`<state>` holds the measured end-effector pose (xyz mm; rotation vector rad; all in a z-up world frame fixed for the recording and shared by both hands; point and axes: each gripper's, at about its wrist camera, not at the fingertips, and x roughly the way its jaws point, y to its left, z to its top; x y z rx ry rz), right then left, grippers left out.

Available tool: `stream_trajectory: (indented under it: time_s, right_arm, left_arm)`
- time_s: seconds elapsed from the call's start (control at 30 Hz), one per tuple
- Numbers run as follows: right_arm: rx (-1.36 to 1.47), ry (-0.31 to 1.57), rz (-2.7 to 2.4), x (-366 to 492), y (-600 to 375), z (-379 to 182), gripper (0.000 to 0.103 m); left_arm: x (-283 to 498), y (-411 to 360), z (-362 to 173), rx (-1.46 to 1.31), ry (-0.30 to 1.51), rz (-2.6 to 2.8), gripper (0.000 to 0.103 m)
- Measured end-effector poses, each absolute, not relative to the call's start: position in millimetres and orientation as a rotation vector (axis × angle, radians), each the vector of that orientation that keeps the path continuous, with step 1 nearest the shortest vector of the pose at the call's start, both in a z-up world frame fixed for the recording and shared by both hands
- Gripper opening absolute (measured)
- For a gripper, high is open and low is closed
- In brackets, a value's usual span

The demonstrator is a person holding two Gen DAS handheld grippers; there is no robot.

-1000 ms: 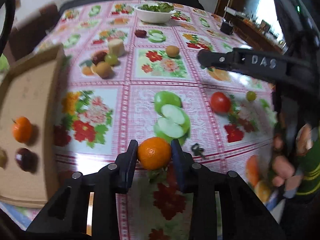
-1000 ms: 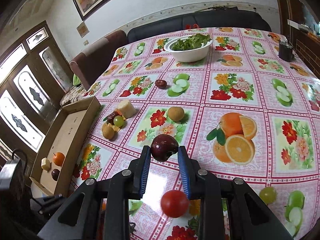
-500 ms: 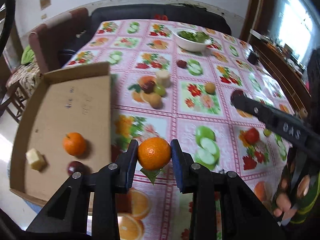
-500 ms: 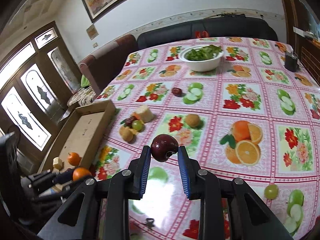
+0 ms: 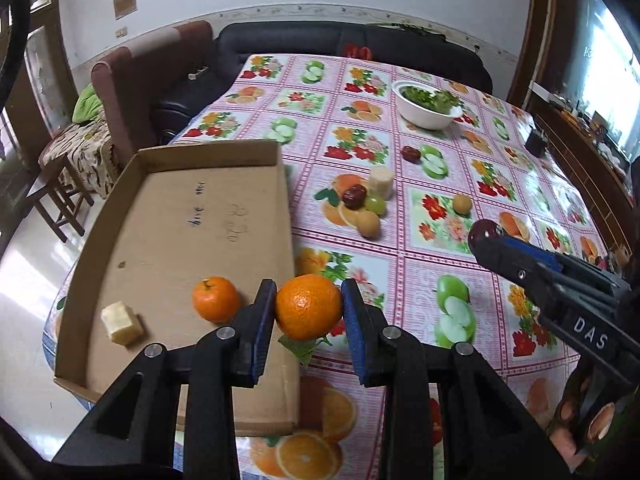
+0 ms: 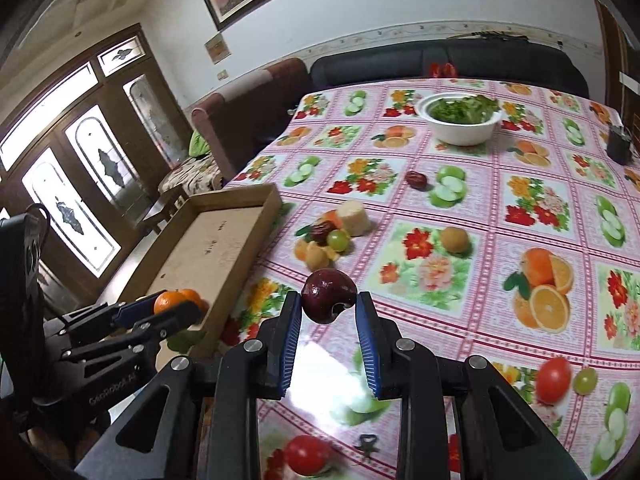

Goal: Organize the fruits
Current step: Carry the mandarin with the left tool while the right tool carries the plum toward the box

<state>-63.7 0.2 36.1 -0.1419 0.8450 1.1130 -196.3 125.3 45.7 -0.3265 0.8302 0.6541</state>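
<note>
both hands have swung toward the cardboard tray [image 5: 208, 216] at frame left; left gripper [image 5: 308, 312] clamps an orange [image 5: 308, 306], right gripper [image 6: 329, 308] pinches probably a plum [image 6: 329, 296], ready for dropping in.

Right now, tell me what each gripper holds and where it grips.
Left gripper: round orange tangerine, pinched across its sides between the blue pads. Right gripper: dark red plum-like fruit, clamped at its sides.
</note>
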Motion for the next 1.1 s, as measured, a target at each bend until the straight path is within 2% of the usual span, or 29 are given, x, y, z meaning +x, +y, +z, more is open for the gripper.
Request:
stream_trajectory:
  time_s: [0.87, 1.1]
  right_arm:
    - [-0.225, 0.854, 1.198, -98, 48, 35, 0.028]
    - [-0.244, 0.868, 1.246, -109, 68, 35, 0.028]
  left_arm:
    - [-233, 171, 49, -0.401, 0.791, 0.743, 0.031]
    - [-253, 208, 51, -0.456, 0.773, 0.812, 0.031]
